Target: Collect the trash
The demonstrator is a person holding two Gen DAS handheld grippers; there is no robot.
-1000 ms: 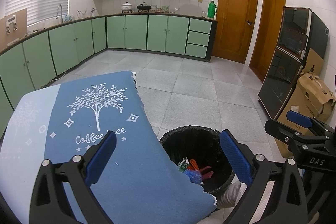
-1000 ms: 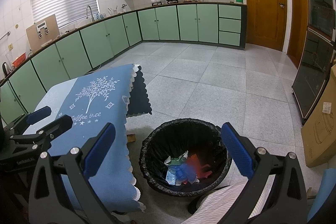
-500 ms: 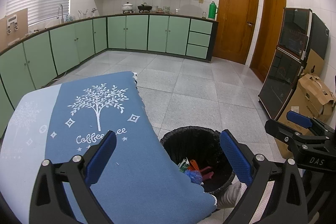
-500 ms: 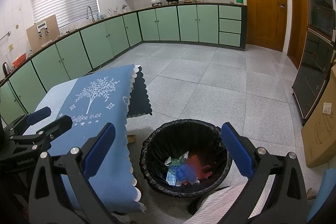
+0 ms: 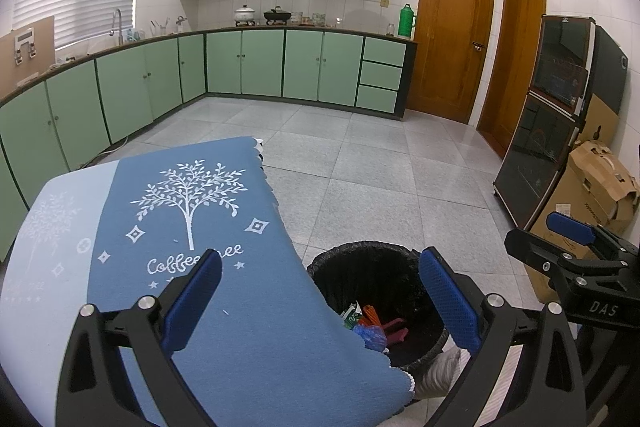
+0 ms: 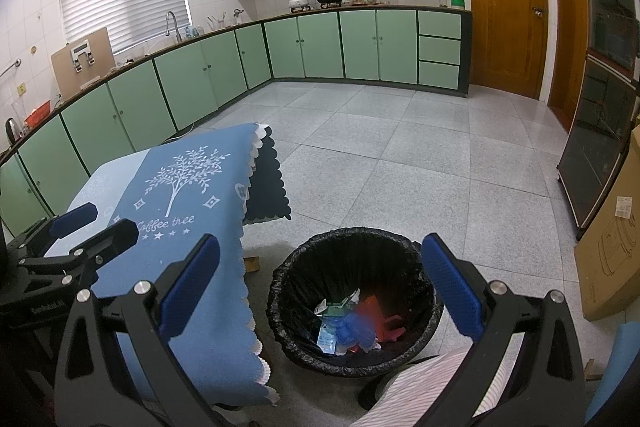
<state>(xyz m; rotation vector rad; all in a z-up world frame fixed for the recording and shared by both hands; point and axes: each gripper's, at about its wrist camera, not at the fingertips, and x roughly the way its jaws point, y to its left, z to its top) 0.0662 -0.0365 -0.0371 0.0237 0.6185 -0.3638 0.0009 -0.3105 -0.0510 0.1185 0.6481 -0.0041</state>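
A black-lined trash bin (image 6: 296,267) stands on the floor beside the table; it also shows in the left wrist view (image 5: 360,255). Inside lie mixed scraps of trash (image 6: 352,323): green, blue and red wrappers, also seen in the left wrist view (image 5: 372,327). My right gripper (image 6: 320,287) is open and empty, held above the bin. My left gripper (image 5: 320,299) is open and empty, held over the table's right edge, next to the bin. Each gripper shows at the side of the other's view.
The table wears a blue cloth (image 5: 188,227) with a white tree print. Green cabinets (image 6: 320,43) line the far walls. A dark glass cabinet (image 5: 540,147) and cardboard boxes (image 5: 596,183) stand at the right. The floor is grey tile (image 6: 400,155).
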